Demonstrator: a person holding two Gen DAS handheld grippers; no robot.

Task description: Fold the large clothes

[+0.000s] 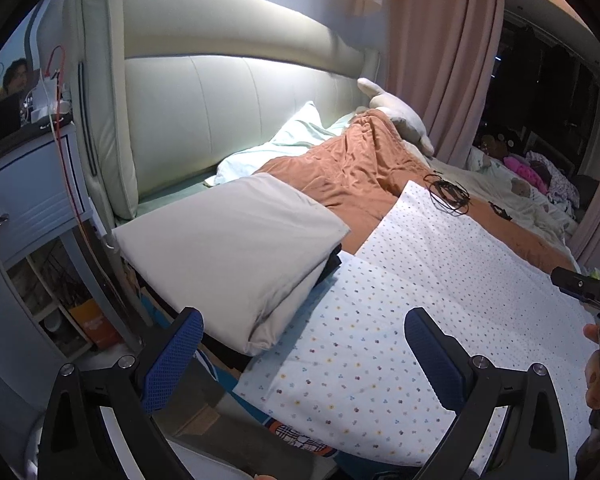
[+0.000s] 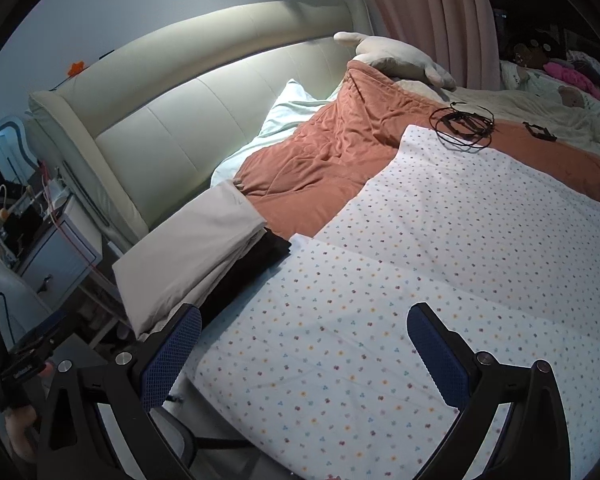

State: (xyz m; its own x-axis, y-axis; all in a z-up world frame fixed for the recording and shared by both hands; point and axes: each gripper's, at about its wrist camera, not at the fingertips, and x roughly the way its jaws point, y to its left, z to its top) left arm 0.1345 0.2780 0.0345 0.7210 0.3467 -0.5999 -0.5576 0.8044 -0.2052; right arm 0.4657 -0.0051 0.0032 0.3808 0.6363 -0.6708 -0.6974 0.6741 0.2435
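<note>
A large white cloth with small coloured dots [image 1: 412, 304] lies spread flat on the bed, with a fold line across it; it also fills the right wrist view [image 2: 420, 280]. My left gripper [image 1: 304, 356] is open and empty, hovering above the cloth's near left corner. My right gripper [image 2: 304, 356] is open and empty, above the cloth's near edge. A folded beige cloth [image 1: 228, 248] rests on a dark folded garment [image 2: 256, 264] just left of the dotted cloth.
An orange quilt [image 1: 352, 172] covers the bed behind the cloth. Black cables [image 2: 460, 124] lie on it at the cloth's far corner. A padded cream headboard [image 1: 228, 100], a white plush toy [image 2: 396, 58], pink curtains [image 1: 440, 40] and a bedside cabinet [image 1: 24, 200] surround the bed.
</note>
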